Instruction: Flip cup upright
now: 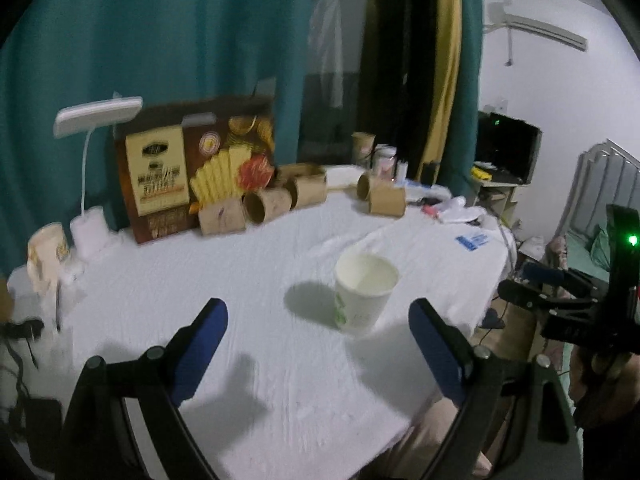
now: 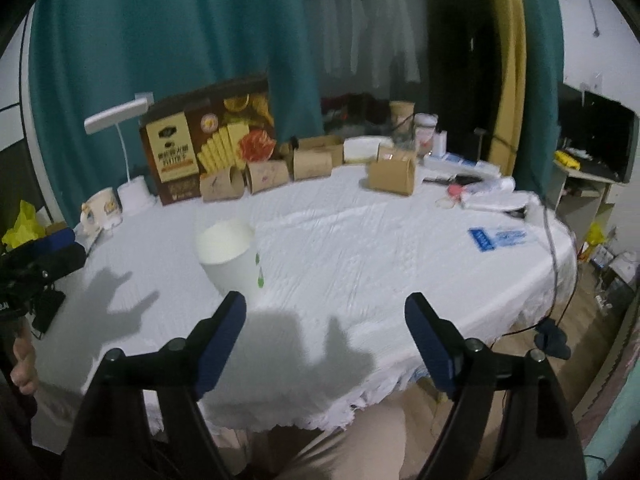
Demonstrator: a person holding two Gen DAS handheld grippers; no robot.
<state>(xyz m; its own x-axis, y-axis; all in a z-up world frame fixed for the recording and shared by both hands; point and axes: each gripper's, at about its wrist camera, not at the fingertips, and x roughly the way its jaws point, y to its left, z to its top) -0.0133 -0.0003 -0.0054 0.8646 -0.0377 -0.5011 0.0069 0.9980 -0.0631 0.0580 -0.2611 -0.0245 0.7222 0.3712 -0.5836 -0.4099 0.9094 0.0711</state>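
Observation:
A white paper cup (image 1: 362, 292) with green marks stands upright, mouth up, on the white tablecloth (image 1: 256, 280). My left gripper (image 1: 320, 320) is open and empty, pulled back a little nearer than the cup. In the right wrist view the cup (image 2: 232, 256) stands ahead and left of my right gripper (image 2: 326, 312), which is open and empty. The right gripper shows at the right edge of the left wrist view (image 1: 568, 292). The left gripper shows at the left edge of the right wrist view (image 2: 44, 256).
Along the table's back stand a snack box (image 2: 208, 144), several brown cardboard tubes (image 2: 268, 176), a white desk lamp (image 2: 120, 120), a mug (image 2: 102, 208) and jars. A blue-printed bag (image 2: 496, 238) and a cable (image 2: 554, 248) lie at the right. Teal curtains hang behind.

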